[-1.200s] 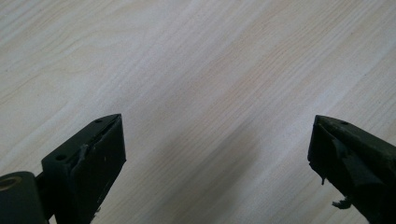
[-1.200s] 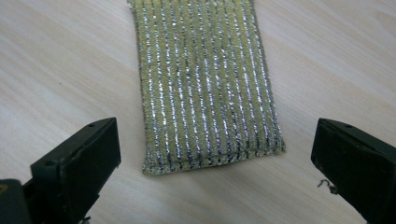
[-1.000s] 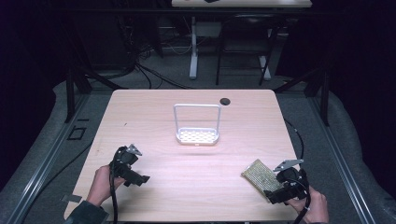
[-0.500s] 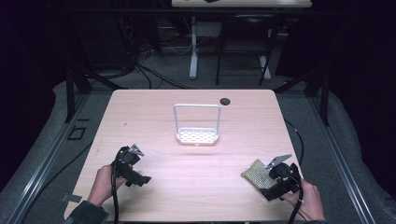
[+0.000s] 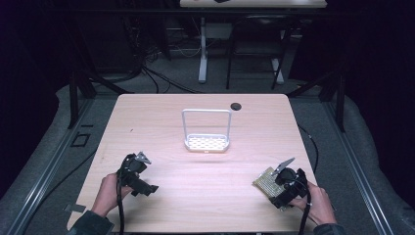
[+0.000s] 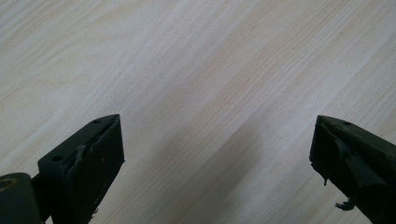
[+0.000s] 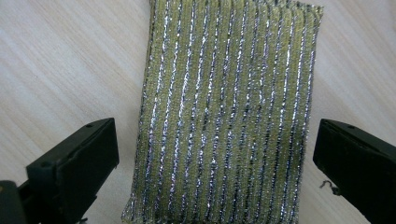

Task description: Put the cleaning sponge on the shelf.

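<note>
In the right gripper view the right gripper (image 7: 212, 158) has its 2 jaws wide apart, 1 on each side of the sponge (image 7: 224, 112); neither jaw touches it, a strip of bare table (image 7: 60, 60) showing between each jaw and the sponge's long edges; the sponge is a green-gold pad with silver threads running lengthwise, lying flat on the wood; its far end reaches the top of that view; in the high view the same gripper (image 5: 274, 182) sits over the near end of the sponge (image 5: 264, 179), at the table's near right corner, with the person's right hand (image 5: 315, 203) behind it.

In the left gripper view the left gripper (image 6: 215, 154) also has its 2 jaws spread wide, with bare wood grain between them; in the high view it (image 5: 142, 176) rests low at the near left of the table, held by the left hand (image 5: 108, 193), well apart from the sponge.

Farther back, near the table's middle, stands a white rack (image 5: 206, 131) with a tall wire frame and a perforated base; a small dark disc (image 5: 236, 105) lies near the far edge.
</note>
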